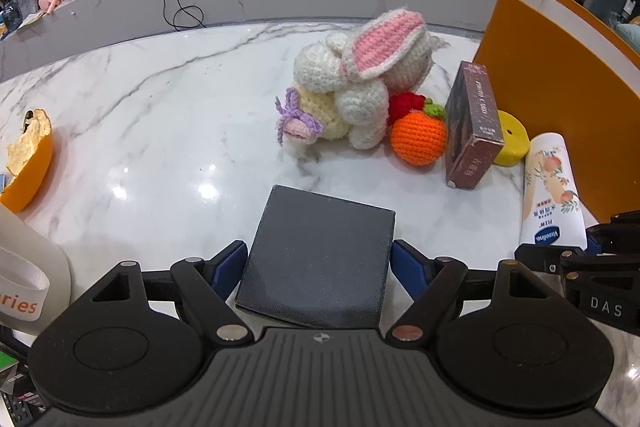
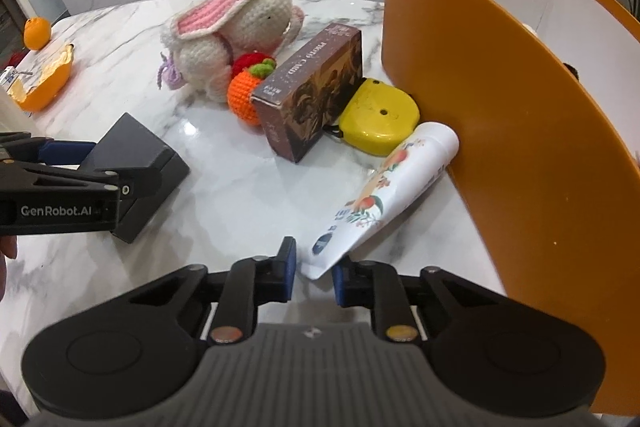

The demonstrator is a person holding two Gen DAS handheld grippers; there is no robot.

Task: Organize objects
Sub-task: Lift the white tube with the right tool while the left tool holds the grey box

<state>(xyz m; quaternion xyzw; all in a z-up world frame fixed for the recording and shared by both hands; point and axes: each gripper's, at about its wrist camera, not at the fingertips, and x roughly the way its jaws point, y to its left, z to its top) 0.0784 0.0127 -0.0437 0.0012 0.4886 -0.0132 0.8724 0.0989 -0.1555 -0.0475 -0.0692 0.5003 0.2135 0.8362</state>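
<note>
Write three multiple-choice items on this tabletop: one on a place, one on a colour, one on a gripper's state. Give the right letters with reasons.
1. Where does the yellow case lie?
A. between the brown box and the orange bin
B. on top of the crochet rabbit
C. inside the black box

2. What colour is the inside of the rabbit's ear?
A. green
B. pink
C. blue

3. What is the right gripper doing?
A. standing wide open over bare table
B. shut on the white tube
C. holding the brown box

Answers:
1 A, the right wrist view shows the case wedged between the box and the bin wall.
2 B, the ear lining is pink in both views.
3 B, its blue pads pinch the tube's flat end.
</note>
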